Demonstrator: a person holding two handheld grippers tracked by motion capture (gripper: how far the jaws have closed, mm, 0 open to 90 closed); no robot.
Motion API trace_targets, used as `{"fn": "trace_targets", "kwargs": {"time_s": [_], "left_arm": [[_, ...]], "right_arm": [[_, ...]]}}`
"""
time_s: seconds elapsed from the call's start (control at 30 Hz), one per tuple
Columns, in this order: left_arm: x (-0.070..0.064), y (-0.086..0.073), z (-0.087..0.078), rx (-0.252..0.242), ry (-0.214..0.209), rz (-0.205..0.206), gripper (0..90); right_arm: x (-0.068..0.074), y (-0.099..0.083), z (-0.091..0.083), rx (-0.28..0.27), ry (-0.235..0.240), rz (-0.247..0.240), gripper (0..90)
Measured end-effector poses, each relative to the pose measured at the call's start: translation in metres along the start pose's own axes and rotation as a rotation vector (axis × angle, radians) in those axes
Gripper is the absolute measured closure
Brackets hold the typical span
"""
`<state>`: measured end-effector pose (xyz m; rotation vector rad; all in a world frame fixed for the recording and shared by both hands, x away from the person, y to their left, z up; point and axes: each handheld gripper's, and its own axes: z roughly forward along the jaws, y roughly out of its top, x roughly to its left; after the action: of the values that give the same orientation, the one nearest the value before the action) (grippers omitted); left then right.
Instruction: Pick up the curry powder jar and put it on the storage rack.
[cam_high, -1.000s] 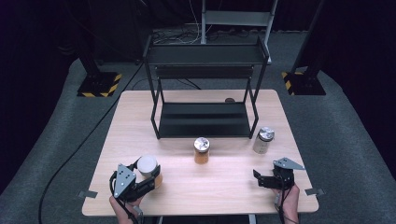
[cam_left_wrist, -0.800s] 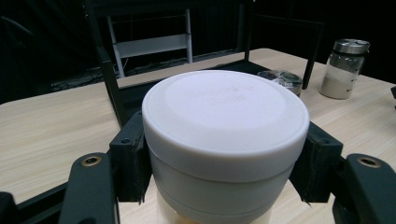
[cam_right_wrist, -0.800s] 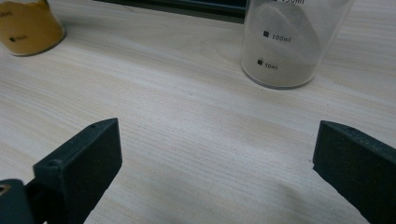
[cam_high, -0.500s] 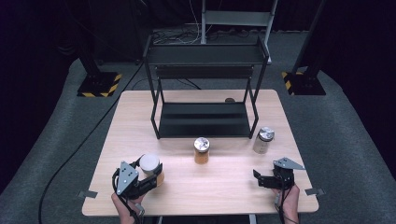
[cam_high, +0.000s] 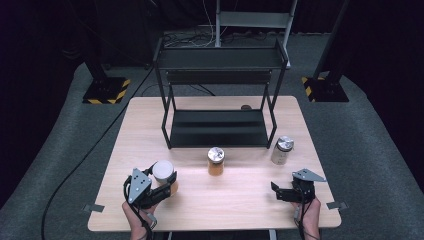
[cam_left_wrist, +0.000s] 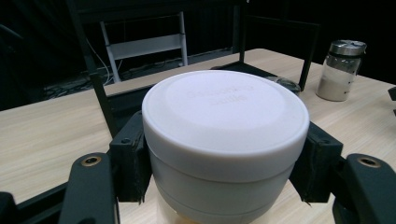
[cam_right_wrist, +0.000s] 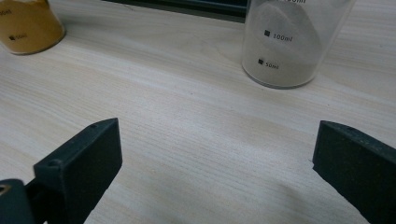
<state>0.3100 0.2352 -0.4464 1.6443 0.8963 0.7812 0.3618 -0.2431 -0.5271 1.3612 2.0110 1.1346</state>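
My left claw is clamped on the white-lidded jar, upright, at front-left of worktop. Black two-tier rack lies ahead and to the right, nearer left hand. My right claw gapes wide, empty, w/ grey-powder jar just ahead.

I see the white-lidded jar upright near the table's front left, its round flat lid faintly embossed, its body pale with amber contents low inside.

Bright tabletop, dark surroundings, soft focus
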Motion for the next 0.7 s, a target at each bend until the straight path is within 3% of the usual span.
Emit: {"fn": "trace_targets", "kwargs": {"time_s": [0.7], "left_arm": [[0.001, 0.008, 0.013, 0.000, -0.014, 0.012, 33.8]], "right_arm": [[0.000, 0.000, 0.000, 0.001, -0.005, -0.003, 0.5]]}}
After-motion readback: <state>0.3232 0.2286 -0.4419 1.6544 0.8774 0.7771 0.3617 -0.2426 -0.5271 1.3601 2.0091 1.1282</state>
